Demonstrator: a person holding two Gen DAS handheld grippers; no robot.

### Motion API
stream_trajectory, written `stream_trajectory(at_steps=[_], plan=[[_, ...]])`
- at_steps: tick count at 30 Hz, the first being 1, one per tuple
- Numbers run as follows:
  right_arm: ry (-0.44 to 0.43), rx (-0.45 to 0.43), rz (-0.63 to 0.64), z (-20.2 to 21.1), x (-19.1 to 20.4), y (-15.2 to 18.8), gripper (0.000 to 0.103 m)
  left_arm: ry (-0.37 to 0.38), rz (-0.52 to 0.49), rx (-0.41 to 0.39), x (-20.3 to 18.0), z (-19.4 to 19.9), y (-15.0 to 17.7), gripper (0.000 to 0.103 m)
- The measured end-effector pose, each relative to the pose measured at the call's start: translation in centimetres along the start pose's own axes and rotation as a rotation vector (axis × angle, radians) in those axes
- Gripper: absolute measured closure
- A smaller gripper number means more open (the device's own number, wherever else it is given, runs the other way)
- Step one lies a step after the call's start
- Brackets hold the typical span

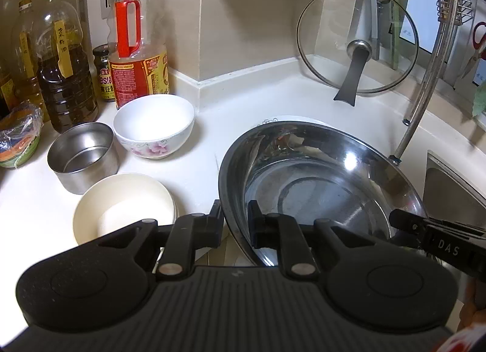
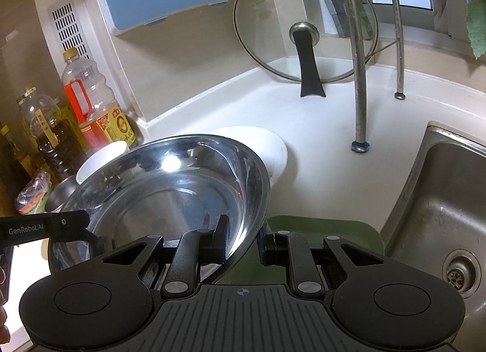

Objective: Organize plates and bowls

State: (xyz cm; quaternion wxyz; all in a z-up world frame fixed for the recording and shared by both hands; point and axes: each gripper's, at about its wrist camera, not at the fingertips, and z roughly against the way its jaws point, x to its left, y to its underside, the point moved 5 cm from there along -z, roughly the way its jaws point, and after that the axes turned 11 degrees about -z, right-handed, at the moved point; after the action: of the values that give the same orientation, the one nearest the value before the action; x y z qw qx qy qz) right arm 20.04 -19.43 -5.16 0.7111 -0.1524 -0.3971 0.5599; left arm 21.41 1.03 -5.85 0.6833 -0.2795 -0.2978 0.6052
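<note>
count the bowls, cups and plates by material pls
Steel: 2, the large shiny steel basin held by both grippers and the small round steel cup
Ceramic: 3, the white floral bowl, the plain cream bowl, the white plate behind the basin
Total: 5

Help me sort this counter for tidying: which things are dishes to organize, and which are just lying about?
Job: steel basin held by both tools; floral bowl; cream bowl; steel cup; white plate.

Lying about: oil bottles; glass lid; sink; green mat.
</note>
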Motion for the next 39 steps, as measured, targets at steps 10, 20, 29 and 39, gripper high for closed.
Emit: stream_trajectory(at_steps=[10,20,29,39], plan=[[0.001,0.013,-0.004,0.1,-0.2,0.0,0.084,-0.005,0.012,0.017,-0.5,-0.1,0.7,0.089],[0.021,0.024,0.012,-2.1,-0.1,-1.0,0.084,-0.010,0.014,0.029,0.0,-2.3,-0.4,0.089],[0.047,0.039,0.003,-4.7,-0.3,-2.4,0.084,0.001,-0.005,0.048,0.4,-5.3,-1.9,0.089],[0.088,0.050,-0.013,-7.2,-0.7,-3.8,0.084,0.021,-0.029,0.079,0.5,-8.5,-3.1,0.089]])
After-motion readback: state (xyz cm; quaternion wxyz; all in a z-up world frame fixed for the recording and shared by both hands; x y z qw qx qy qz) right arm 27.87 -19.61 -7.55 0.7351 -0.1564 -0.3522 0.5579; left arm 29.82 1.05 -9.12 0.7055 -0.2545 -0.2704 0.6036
